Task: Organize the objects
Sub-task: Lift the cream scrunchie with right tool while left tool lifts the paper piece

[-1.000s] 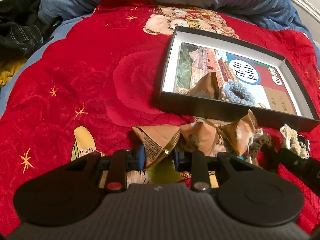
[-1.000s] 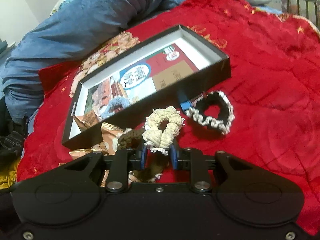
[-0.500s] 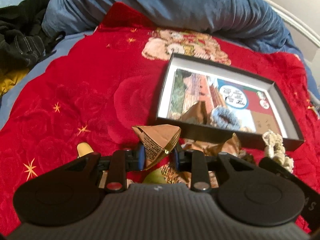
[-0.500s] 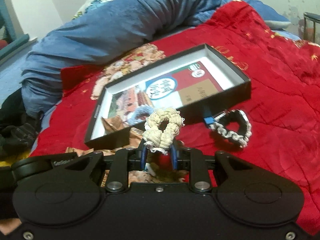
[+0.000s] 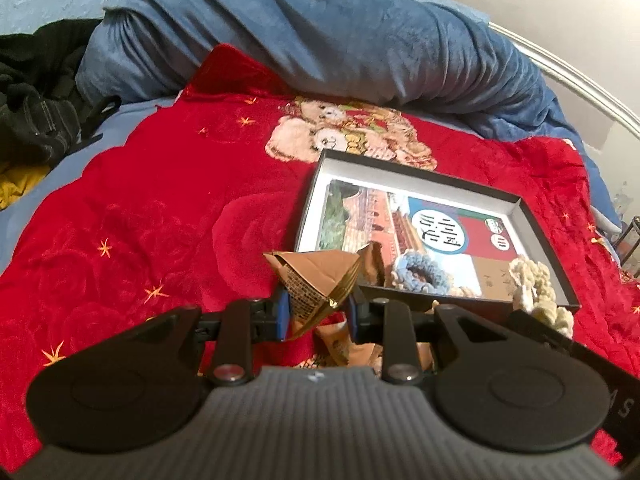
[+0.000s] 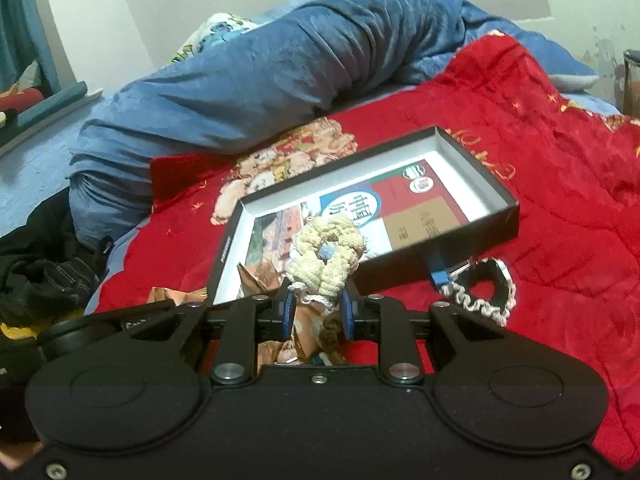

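The left gripper (image 5: 316, 314) has its jaws closed on a brown pyramid-shaped packet (image 5: 316, 280), held above the red blanket (image 5: 160, 208) with its wide flat side uppermost and its narrow end pointing down between the jaws. The right gripper (image 6: 318, 314) has its jaws clamped on the lower edge of a cream crocheted scrunchie (image 6: 328, 252), which stands upright so its ring opening faces the camera. Just ahead of both lies a shallow black box (image 6: 472, 236), its long axis running from near left to far right in the right wrist view. Inside it are a printed card (image 5: 432, 224), a light blue scrunchie (image 5: 418, 274) and another brown packet (image 5: 374, 264). More brown packets (image 5: 344, 344) lie on the blanket below the left jaws. A black scrunchie with white trim (image 6: 480, 292) rests on the blanket beside the box's near wall. A blue duvet (image 6: 280, 76) is heaped behind.
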A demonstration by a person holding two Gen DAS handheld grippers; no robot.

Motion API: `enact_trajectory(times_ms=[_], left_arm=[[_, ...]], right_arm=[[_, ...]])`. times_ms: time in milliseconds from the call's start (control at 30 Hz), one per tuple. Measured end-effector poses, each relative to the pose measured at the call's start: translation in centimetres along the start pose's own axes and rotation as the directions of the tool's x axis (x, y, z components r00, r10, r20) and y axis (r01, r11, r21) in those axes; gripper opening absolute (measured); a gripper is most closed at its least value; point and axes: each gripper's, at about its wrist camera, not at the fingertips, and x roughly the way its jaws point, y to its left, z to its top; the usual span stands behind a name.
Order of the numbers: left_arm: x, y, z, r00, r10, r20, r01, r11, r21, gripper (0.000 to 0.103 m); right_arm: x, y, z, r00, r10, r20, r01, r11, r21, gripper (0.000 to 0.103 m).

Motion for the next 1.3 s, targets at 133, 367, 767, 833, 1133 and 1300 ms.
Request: enact_trajectory(times_ms=[133, 367, 767, 833, 1133, 1300], left_arm=[[-0.3, 0.0, 0.1, 1.000, -0.012, 0.018, 0.012, 1.000, -0.006, 0.032], [-0.7, -0.3, 0.1, 0.998, -0.030, 0.047, 0.030, 1.000, 0.006, 0.032], [-2.9, -0.7, 0.7, 0.981, -0.105, 0.161, 0.107, 0.994, -0.006, 0.033], [-3.4, -0.8, 0.8, 0.976, -0.118, 0.182, 0.121, 0.993, -0.007, 0.032], [-4.2, -1.3, 1.1, 0.963, -0.146, 0.227, 0.146, 0.989, 0.015, 0.032], [-3.8, -1.9, 1.3, 0.963, -0.142, 0.229, 0.139, 0.990, 0.029, 0.032]], right_arm=[[-0.1, 0.0, 0.1, 1.000, 0.012, -0.001, -0.012, 1.000, 0.008, 0.022], [-0.5, -0.3, 1.0, 0.999, 0.028, 0.021, -0.028, 0.999, 0.023, 0.022], [-1.9, -0.8, 3.4, 0.994, 0.048, 0.094, -0.053, 0.997, 0.052, 0.022], [-2.2, -1.1, 3.8, 0.993, 0.053, 0.104, -0.059, 0.997, 0.053, 0.022], [-3.7, -1.9, 5.5, 0.985, 0.065, 0.162, -0.070, 0.997, 0.031, 0.022], [-3.9, -2.3, 5.8, 0.982, 0.055, 0.179, -0.061, 0.998, 0.024, 0.022]])
